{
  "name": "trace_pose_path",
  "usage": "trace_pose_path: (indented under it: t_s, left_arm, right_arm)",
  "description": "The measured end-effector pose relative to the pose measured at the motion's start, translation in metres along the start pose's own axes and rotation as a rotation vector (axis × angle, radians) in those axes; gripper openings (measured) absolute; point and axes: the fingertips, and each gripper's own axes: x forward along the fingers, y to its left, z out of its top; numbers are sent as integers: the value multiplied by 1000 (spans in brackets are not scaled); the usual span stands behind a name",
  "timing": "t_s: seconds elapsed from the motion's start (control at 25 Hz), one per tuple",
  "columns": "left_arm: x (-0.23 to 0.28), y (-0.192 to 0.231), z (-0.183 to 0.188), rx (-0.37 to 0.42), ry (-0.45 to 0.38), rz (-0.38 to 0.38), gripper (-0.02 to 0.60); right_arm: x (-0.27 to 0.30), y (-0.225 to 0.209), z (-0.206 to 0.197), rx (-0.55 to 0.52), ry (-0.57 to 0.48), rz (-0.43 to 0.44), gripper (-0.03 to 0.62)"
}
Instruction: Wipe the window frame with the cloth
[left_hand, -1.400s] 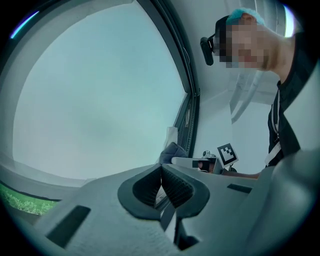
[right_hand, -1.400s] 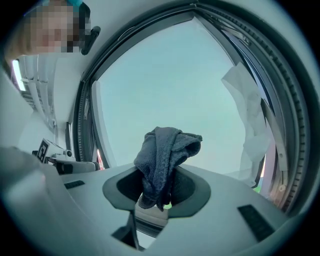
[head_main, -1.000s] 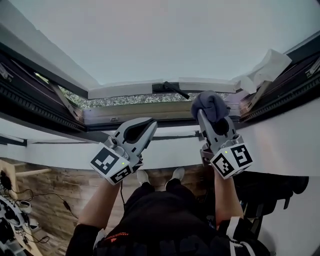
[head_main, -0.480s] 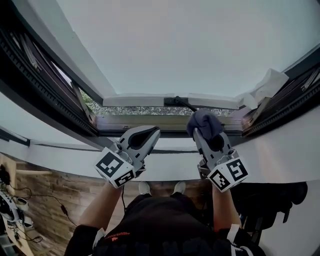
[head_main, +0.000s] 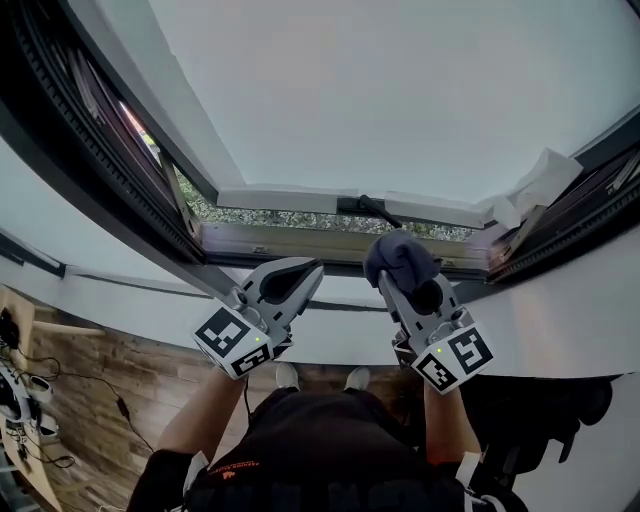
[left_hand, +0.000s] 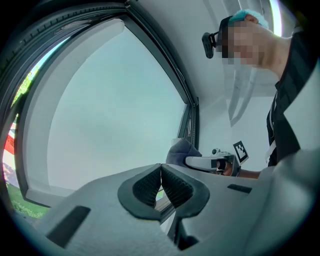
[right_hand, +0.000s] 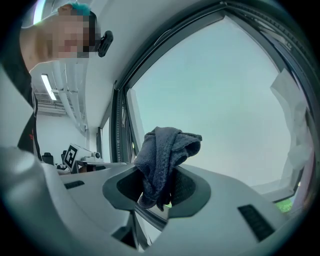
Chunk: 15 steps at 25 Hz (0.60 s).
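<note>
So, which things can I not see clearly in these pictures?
- Head view: whether the cloth touches the window frame; the cloth itself covers that spot.
- Right gripper view: the white sheet at the window's corner is cut off by the picture's dark edge.
- Any view: how clean the frame is; marks would be too small to see.

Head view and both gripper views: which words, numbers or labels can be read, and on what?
None can be read.
Red print on the black shirt: too small and blurred.
Left marker cube and right marker cube: square patterns only, no letters.
</note>
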Motion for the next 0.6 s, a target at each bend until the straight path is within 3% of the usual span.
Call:
trace_pose_path:
  t_s: [0.6]
  left_arm:
    - [13, -9, -7, -5, 1, 59, 20]
  right_arm:
    - [-3, -4, -11, 10, 37, 84, 115]
